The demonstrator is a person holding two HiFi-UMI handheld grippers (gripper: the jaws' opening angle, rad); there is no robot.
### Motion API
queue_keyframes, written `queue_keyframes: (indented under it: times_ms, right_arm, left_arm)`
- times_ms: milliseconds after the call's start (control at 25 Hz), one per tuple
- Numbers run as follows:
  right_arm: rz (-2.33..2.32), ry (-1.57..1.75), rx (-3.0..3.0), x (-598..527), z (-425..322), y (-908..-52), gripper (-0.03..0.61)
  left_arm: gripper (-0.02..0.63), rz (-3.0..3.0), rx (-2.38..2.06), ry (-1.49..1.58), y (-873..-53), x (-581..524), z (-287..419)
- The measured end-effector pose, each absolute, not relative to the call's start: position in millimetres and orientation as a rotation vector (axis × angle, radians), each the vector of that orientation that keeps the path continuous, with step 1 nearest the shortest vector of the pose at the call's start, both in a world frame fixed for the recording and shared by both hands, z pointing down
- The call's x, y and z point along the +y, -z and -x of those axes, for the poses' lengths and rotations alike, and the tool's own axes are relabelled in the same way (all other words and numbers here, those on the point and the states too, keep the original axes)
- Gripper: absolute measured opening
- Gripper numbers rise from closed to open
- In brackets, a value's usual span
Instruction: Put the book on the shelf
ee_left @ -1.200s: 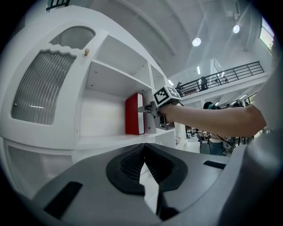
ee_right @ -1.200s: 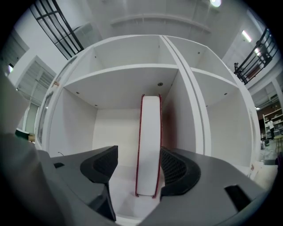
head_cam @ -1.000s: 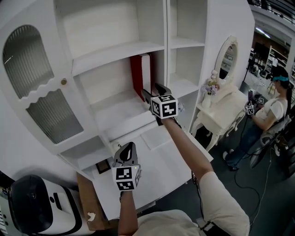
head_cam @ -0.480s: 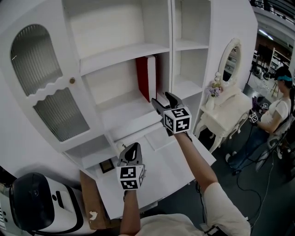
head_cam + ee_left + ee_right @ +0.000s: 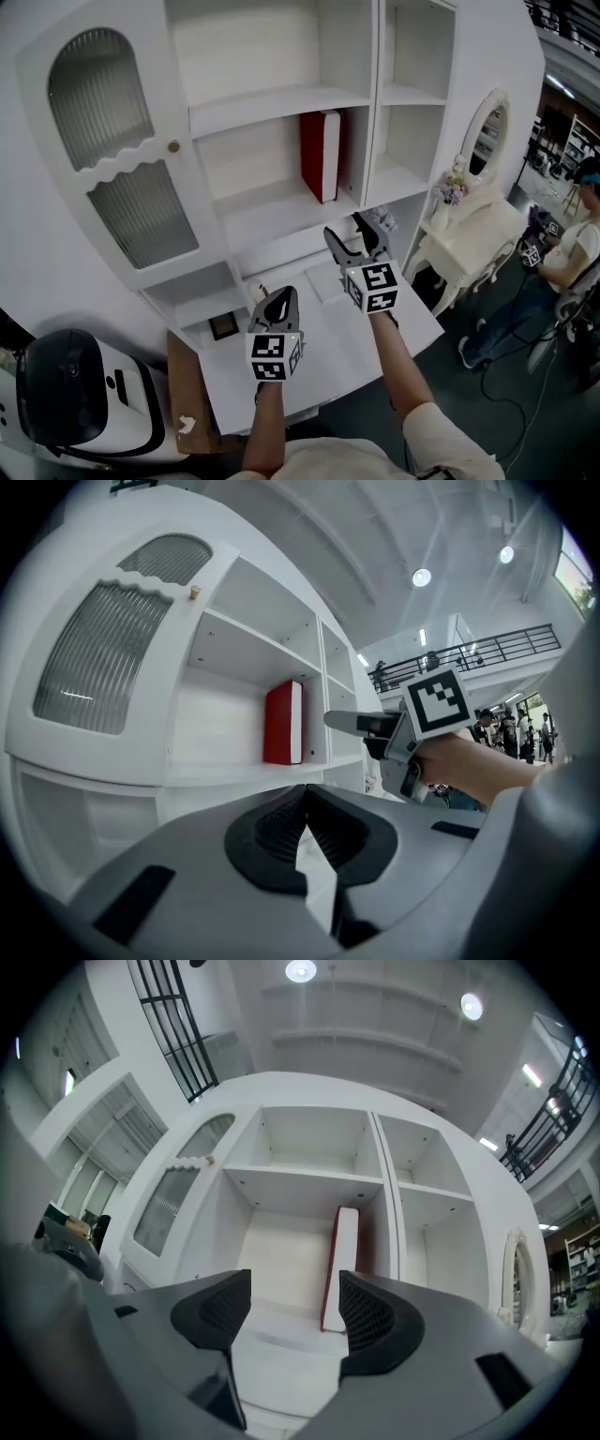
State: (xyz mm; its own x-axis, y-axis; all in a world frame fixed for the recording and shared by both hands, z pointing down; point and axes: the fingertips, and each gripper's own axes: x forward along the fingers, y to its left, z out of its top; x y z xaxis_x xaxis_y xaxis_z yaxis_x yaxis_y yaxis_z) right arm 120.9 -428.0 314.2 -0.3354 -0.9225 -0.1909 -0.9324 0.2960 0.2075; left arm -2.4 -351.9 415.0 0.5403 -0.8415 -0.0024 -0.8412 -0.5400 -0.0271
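A red book stands upright at the right end of the white shelf, against the divider; it shows too as the red book and the red book. My right gripper is open and empty, held below and in front of the shelf, well clear of the book. The left gripper is shut with nothing in it, low over the white desk top. In the left gripper view the right gripper crosses in front of the shelving.
The white cabinet has a ribbed glass door at left and open compartments at right. A small dark frame lies near the left gripper. A white dressing table with mirror stands right, where a person is also seen. A black-and-white device sits lower left.
My right gripper has drawn back from the book and down, away from the shelf, leaving the book standing there. The left gripper has barely moved.
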Motion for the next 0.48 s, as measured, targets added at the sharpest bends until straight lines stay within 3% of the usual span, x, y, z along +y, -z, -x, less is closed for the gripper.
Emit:
queue_keyframes:
  times_ms: [480]
  right_arm:
    - [1.821,-0.24,2.381,-391,-114,-366,0.315]
  left_arm:
    - [0.017,2.738,1.533,0.004,-421,-351,16]
